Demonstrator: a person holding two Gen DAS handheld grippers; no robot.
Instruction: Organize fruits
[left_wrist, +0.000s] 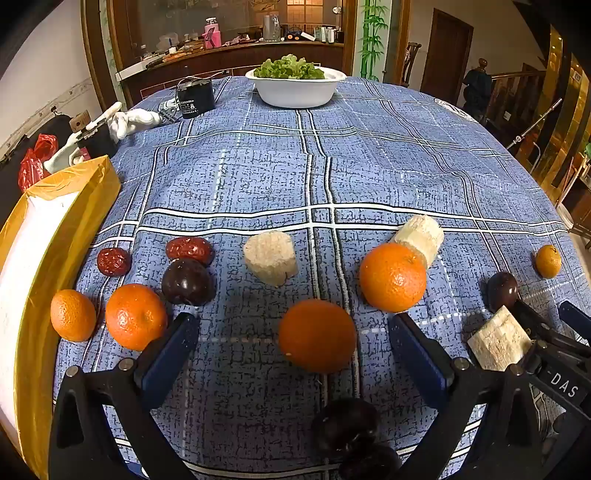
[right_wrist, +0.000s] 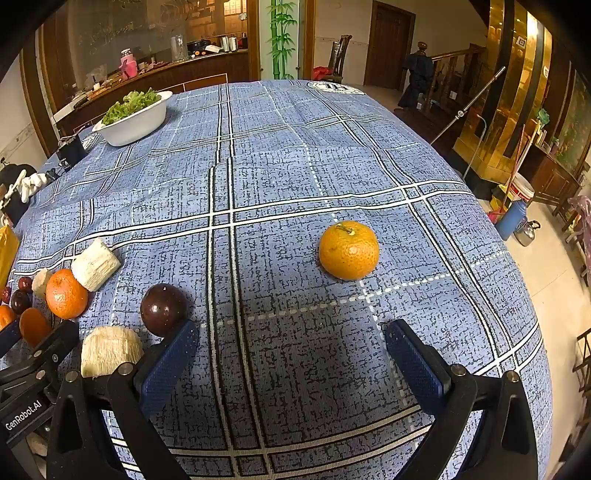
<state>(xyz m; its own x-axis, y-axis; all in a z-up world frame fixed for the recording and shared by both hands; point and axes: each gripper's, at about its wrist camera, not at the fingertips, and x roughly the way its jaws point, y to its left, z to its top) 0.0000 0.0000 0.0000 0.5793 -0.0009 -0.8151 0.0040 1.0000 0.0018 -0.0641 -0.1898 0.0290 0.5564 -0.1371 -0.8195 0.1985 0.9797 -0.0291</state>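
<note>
Left hand-held gripper was spread wide, nothing pinched, tilted down over the surface. A smooth orange sat on the cloth right between its fingers, so probably the first pick. Dark plums lay nearer, low in the left view. Right hand-held gripper was spread too, empty, aimed at a lone mandarin sitting well apart ahead. Fruit was scattered loose: more oranges, plums, red dates, pale cane chunks. The yellow-rimmed tray at left held nothing visible, likely the destination. Far off stood a white bowl of greens.
</note>
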